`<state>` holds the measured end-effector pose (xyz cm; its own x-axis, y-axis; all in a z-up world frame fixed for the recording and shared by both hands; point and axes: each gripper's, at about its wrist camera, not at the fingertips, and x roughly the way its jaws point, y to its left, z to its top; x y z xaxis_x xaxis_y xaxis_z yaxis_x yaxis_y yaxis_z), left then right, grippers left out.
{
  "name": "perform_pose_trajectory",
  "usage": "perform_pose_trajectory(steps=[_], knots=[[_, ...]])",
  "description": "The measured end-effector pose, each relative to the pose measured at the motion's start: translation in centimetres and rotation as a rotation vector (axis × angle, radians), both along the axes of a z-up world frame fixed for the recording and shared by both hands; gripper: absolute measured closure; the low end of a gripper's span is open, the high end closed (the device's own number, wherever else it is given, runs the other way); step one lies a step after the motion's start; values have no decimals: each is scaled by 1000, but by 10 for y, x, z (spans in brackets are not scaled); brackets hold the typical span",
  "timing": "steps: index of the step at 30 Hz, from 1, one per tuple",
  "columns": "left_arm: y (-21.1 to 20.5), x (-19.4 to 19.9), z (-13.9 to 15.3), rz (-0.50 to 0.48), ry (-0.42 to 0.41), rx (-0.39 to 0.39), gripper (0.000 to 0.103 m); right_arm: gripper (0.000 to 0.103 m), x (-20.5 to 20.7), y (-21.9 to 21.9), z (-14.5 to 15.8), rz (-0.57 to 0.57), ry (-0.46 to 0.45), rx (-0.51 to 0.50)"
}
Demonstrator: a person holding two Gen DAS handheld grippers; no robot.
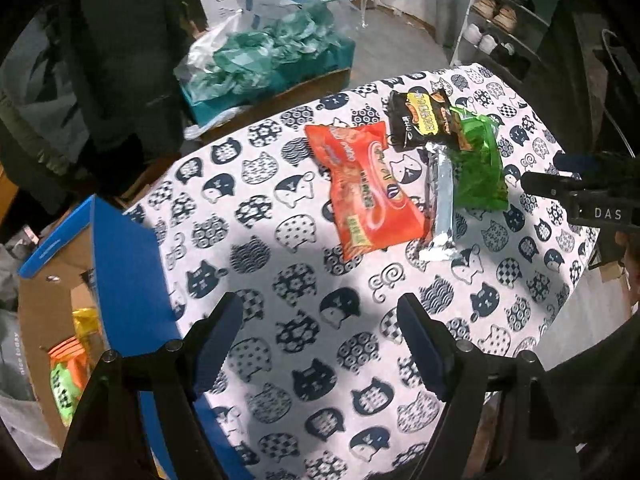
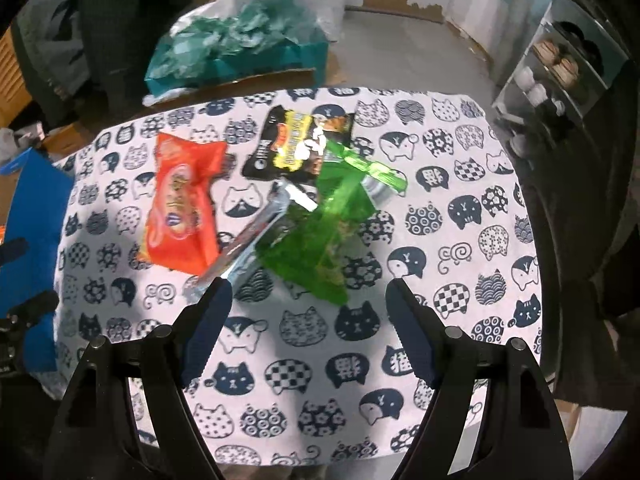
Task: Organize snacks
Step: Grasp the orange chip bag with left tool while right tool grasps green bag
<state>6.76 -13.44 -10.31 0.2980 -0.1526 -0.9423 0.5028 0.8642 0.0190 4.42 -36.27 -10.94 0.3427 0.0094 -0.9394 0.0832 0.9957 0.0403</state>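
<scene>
Four snack packets lie bunched together on the far half of the tabletop (image 2: 460, 320), which is covered by a white cloth printed with navy cat heads. The orange-red packet (image 2: 182, 204) lies leftmost, lengthwise toward the camera. Just beside it on its right is a silver foil packet (image 2: 256, 240), tilted on its edge and leaning against the green translucent packet (image 2: 328, 236), which overlaps it. Behind these two, a black packet with yellow lettering (image 2: 298, 142) lies flat, its near edge tucked under the top of the green one. In the left wrist view the same group sits toward the far right: orange-red packet (image 1: 368, 188), silver foil packet (image 1: 440, 204), green translucent packet (image 1: 478, 164), black packet (image 1: 424, 120).

The right gripper (image 2: 310, 320) hovers over the tabletop near the green and silver packets, its fingers (image 2: 206, 330) spread wide with nothing between them; one fingertip overlaps the silver packet's near end in the view, contact not clear. The left gripper (image 1: 320, 334) hangs over bare cloth, well short of the packets, fingers (image 1: 220, 340) likewise wide and empty.

At the tabletop's left edge stands a blue-flapped cardboard box (image 1: 124, 264) holding orange and green packets (image 1: 66, 376). Beyond the table are a teal box of crumpled plastic (image 2: 240, 40) and a shoe rack (image 2: 560, 76).
</scene>
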Motion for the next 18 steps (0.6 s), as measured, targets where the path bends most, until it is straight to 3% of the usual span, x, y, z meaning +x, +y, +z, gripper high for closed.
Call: perform_pose_trajectory(steps=[7, 13, 18], knots=[[-24, 31, -21, 42, 73, -28, 22, 25, 24, -23, -18, -39, 39, 13], [-43, 55, -35, 52, 100, -20, 22, 25, 53, -37, -34, -74, 81, 80], [-56, 77, -52, 96, 130, -22, 17, 25, 75, -42, -55, -97, 107, 73]])
